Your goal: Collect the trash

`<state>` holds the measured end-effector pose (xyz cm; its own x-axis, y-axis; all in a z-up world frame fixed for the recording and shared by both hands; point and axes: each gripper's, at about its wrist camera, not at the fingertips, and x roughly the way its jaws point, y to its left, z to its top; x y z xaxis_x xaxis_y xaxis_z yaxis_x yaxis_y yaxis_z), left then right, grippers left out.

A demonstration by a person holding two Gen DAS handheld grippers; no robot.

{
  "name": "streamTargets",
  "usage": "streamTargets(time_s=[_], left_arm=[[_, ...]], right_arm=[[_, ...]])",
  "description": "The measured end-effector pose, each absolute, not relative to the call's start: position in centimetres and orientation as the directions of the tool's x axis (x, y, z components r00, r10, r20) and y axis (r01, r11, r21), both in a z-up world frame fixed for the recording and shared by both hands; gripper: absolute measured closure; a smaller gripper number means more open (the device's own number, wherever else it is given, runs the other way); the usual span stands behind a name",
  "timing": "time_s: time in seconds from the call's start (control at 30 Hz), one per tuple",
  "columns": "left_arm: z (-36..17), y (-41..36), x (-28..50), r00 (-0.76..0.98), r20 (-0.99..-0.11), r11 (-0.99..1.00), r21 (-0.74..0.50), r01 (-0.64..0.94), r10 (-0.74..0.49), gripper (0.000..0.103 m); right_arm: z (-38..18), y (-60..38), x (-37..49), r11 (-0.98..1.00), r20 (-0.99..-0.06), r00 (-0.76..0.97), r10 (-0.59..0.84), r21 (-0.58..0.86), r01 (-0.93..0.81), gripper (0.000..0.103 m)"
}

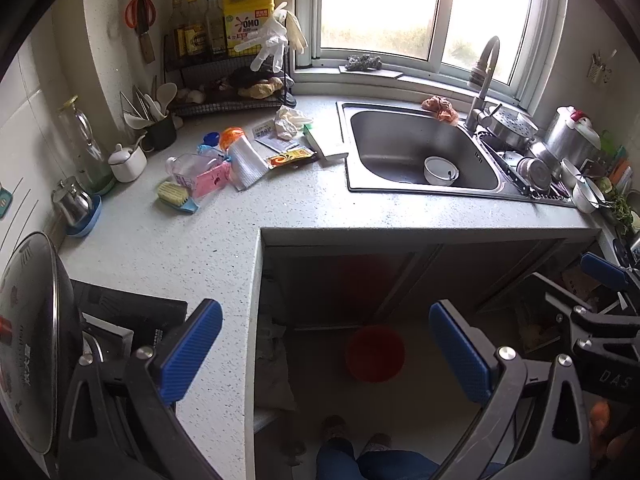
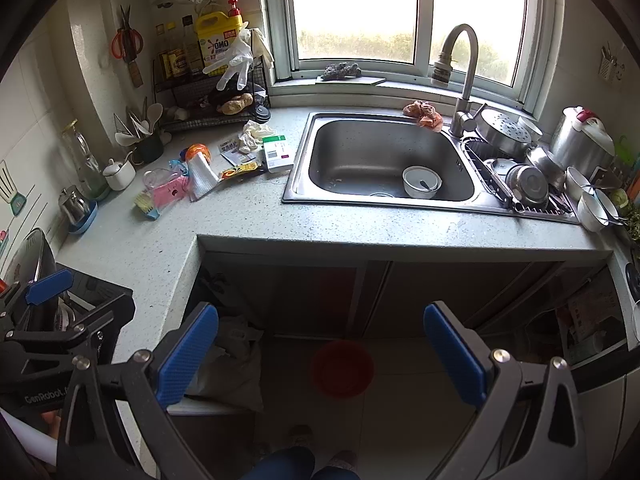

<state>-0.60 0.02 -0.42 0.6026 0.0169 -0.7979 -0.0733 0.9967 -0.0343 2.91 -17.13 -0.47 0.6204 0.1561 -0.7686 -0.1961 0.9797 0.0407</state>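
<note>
Both tongs read fully spread and empty: left gripper (image 1: 326,350) and right gripper (image 2: 320,352) each show blue pads wide apart with only floor between them, both pitched downward over the gap in front of the counter.

Largest first. Speckled L-shaped countertop (image 1: 280,204) wraps from 9 o'clock round to 12 o'clock, steel sink (image 2: 304,184) set under the window (image 2: 400,8), a white bowl (image 2: 422,182) in its basin. On the floor below, at about 6 o'clock of the sink, I see a red bin (image 2: 342,368), almost directly beneath the right tongs; I take it as the drop point.

Trash pile (image 1: 256,150) sits on the counter at roughly 11 o'clock from both tongs, well apart from either, left of the sink. It strings out along a diagonal, long axis running from the pink wrapper (image 1: 210,180) up to the crumpled paper (image 1: 290,120), with a yellow-red sachet (image 1: 290,158) and green-white box (image 2: 276,152) nearest the sink. Judgement: left hand is nearer the pile; the reach goes forward and slightly left. A crumpled orange-brown wad (image 2: 424,114) lies on the sink's back rim, nearer the right hand.
</note>
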Motion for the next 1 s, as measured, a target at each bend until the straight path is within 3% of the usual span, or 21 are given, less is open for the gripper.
streamTargets(time_s=[1.0], left_arm=[[-0.21, -0.6, -0.84, 0.601, -0.799, 0.998, -0.029, -0.059, 0.012, 0.0]], right_arm=[[-0.67, -17.38, 2.37, 0.98, -0.774, 0.612, 0.163, 0.058, -0.188, 0.0]])
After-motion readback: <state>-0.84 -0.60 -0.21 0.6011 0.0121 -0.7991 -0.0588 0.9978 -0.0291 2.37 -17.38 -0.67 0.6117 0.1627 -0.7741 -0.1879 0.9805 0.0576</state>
